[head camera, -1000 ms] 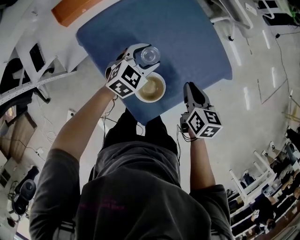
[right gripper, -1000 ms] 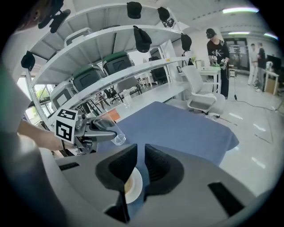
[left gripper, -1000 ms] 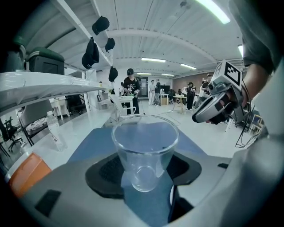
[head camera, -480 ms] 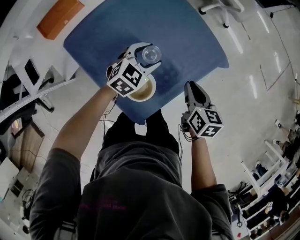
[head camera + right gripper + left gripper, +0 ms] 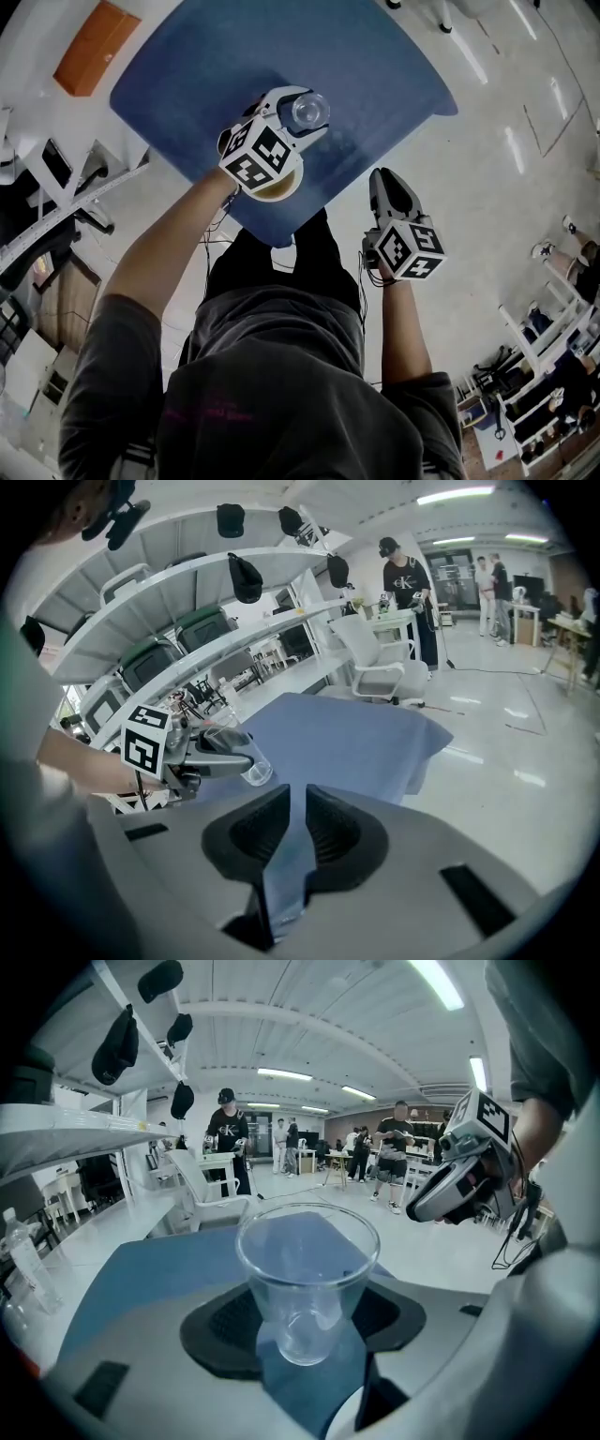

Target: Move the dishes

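Observation:
A clear glass cup (image 5: pixel 308 110) hangs over the blue cloth-covered table (image 5: pixel 375 66), with my left gripper (image 5: pixel 302 114) shut on it. In the left gripper view the cup (image 5: pixel 305 1279) stands upright between the dark pads. Just below the left gripper's marker cube lies a tan bowl (image 5: pixel 279 187), mostly hidden by the cube; its white rim (image 5: pixel 345 1421) shows in the left gripper view. My right gripper (image 5: pixel 388 184) is held off the table's near corner, jaws together with nothing in them (image 5: pixel 298 822). From there I see the left gripper (image 5: pixel 211 745) and the cup (image 5: pixel 253 767).
An orange block (image 5: pixel 94 47) lies beyond the table's far left edge. White shelving (image 5: pixel 187 621) and a white chair (image 5: pixel 375 667) stand past the table. People (image 5: pixel 225 1138) stand in the background. The person's body is close to the table's near corner (image 5: pixel 281 239).
The left gripper with the cup has shifted slightly toward the bowl, so its cube now covers more of the bowl. The head view has turned a little. The right gripper has stayed put.

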The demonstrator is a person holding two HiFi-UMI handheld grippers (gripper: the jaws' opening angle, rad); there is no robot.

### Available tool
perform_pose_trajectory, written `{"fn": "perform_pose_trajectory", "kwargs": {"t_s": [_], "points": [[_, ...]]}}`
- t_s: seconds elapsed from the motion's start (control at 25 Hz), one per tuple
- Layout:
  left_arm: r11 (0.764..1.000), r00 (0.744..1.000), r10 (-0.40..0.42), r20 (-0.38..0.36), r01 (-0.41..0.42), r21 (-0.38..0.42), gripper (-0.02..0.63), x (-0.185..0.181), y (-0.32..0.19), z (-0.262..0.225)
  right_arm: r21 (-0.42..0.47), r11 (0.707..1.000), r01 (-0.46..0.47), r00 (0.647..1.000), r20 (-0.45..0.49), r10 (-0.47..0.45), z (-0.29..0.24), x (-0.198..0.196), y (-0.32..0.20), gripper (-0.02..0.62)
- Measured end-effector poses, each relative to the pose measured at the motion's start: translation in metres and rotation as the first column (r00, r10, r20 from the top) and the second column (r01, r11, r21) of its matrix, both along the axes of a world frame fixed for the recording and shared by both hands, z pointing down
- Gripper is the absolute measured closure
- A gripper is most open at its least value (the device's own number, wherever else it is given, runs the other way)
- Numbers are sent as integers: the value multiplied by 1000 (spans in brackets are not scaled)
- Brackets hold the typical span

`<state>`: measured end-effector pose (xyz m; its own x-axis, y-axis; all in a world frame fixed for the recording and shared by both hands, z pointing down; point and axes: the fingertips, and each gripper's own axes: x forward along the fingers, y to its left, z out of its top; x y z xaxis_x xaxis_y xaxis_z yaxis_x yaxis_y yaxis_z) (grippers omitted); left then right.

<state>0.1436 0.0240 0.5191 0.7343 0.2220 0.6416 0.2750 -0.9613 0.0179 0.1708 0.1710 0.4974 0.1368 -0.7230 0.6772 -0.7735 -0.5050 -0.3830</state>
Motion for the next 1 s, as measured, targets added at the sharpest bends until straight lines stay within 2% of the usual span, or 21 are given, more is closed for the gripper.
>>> {"fn": "perform_pose_trajectory", "kwargs": {"t_s": [0.52, 1.0], "points": [[998, 997, 64, 47, -63, -25, 334, 8, 26, 30, -40, 999, -36, 999, 32, 37, 21, 2, 31, 538], [996, 995, 86, 49, -84, -32, 334, 12, 38, 41, -58, 997, -47, 998, 44, 49, 30, -2, 41, 538]]}}
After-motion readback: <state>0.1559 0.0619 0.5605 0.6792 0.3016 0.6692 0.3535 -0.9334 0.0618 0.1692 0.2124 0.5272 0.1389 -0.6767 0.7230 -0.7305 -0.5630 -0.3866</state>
